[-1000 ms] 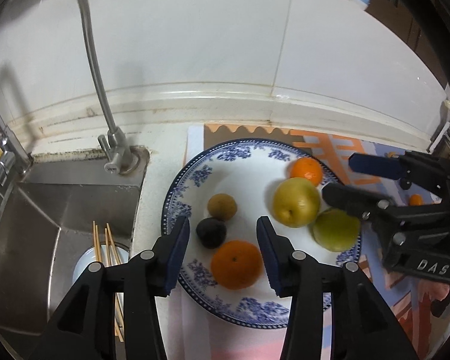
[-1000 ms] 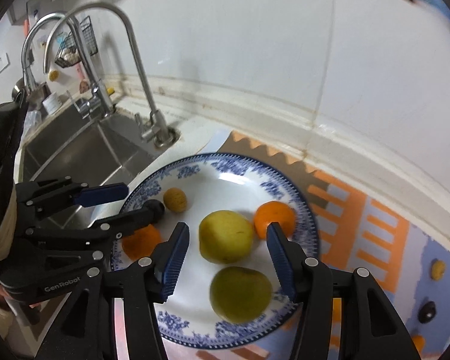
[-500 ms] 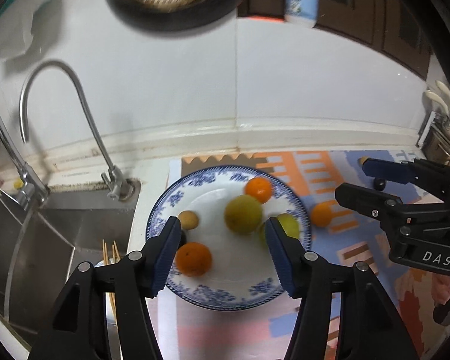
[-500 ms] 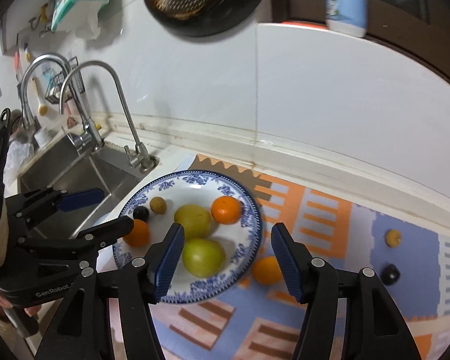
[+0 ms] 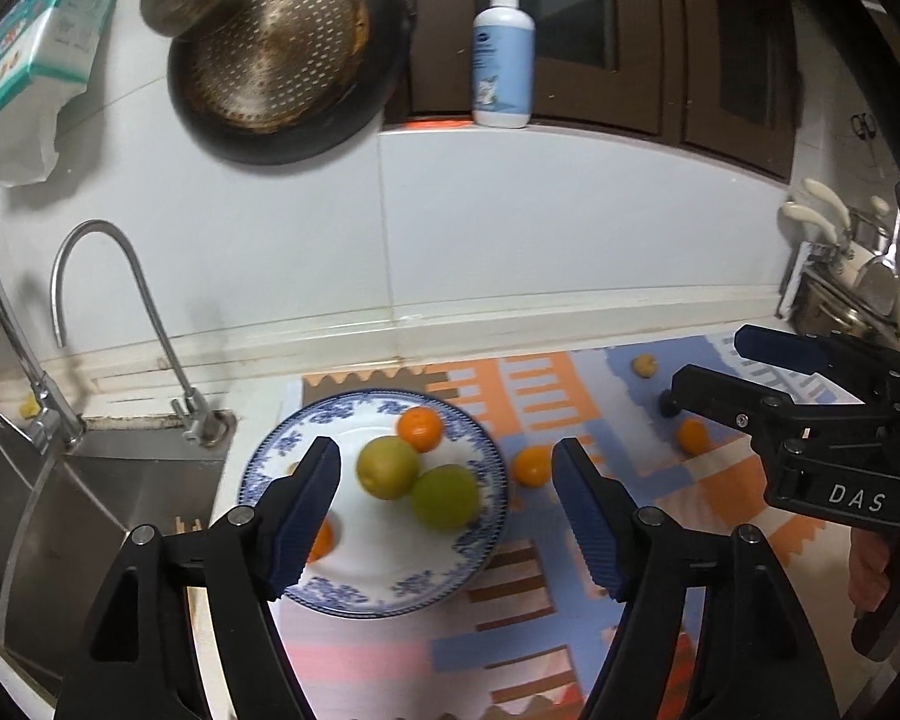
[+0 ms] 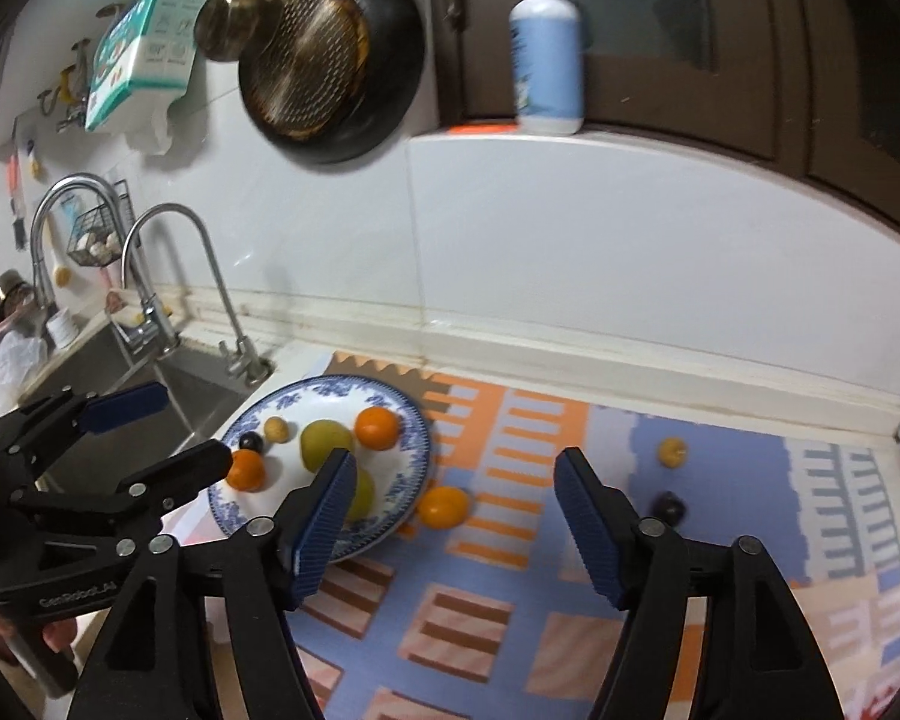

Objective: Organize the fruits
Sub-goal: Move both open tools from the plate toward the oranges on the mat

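A blue-and-white plate (image 5: 384, 576) (image 6: 411, 450) sits on the patterned mat beside the sink. It holds two yellow-green fruits (image 5: 444, 495) (image 6: 327, 441), two oranges (image 5: 421, 427) (image 6: 246, 471), a small brown fruit (image 6: 276, 429) and a dark one (image 6: 251, 441). On the mat lie an orange (image 5: 531, 465) (image 6: 444, 507), a smaller orange (image 5: 692, 437), a dark fruit (image 6: 668, 506) and a small yellow fruit (image 5: 643, 366) (image 6: 672, 451). My left gripper (image 5: 444, 510) (image 6: 162, 426) is open and empty above the plate. My right gripper (image 6: 456, 516) (image 5: 708, 360) is open and empty above the mat.
A steel sink (image 5: 60, 510) with two taps (image 5: 120, 312) lies left of the plate. A pan (image 5: 282, 54) hangs on the tiled wall. A soap bottle (image 5: 503, 48) stands on the ledge. A dish rack (image 5: 840, 294) is at the far right.
Both grippers have pulled up and back from the plate, so the wall, pan, bottle and loose fruits on the mat came into view. Both stay open and empty.
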{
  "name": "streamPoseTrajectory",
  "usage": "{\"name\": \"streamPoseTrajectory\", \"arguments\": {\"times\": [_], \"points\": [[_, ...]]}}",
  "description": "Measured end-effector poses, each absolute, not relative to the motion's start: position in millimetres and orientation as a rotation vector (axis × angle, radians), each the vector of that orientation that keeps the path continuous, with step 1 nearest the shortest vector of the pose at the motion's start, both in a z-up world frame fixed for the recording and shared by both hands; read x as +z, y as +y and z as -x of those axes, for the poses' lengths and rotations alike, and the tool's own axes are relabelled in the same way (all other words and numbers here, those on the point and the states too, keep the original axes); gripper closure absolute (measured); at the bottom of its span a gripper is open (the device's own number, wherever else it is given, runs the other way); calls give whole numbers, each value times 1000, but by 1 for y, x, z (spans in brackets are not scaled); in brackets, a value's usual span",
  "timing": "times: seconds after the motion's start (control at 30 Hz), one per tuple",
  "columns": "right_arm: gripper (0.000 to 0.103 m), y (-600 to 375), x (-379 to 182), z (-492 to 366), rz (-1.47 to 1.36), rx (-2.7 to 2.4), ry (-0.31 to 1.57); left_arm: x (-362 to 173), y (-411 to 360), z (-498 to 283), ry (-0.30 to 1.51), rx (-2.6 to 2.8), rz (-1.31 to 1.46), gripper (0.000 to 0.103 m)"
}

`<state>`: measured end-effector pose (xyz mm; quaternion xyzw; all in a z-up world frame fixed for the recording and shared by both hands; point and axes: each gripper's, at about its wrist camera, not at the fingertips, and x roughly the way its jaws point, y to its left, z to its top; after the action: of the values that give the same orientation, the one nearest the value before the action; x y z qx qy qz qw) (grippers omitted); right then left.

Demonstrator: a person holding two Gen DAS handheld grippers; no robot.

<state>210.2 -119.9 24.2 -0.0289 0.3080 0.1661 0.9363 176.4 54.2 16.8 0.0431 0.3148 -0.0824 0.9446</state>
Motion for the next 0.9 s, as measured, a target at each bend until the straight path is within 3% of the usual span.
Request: {"name": "streamPoseTrajectory", "arguments": {"times": [0.9], "points": [[31,-197,-7,-186,47,76,619,-35,-14,-184,615,-256,-191,29]]}}
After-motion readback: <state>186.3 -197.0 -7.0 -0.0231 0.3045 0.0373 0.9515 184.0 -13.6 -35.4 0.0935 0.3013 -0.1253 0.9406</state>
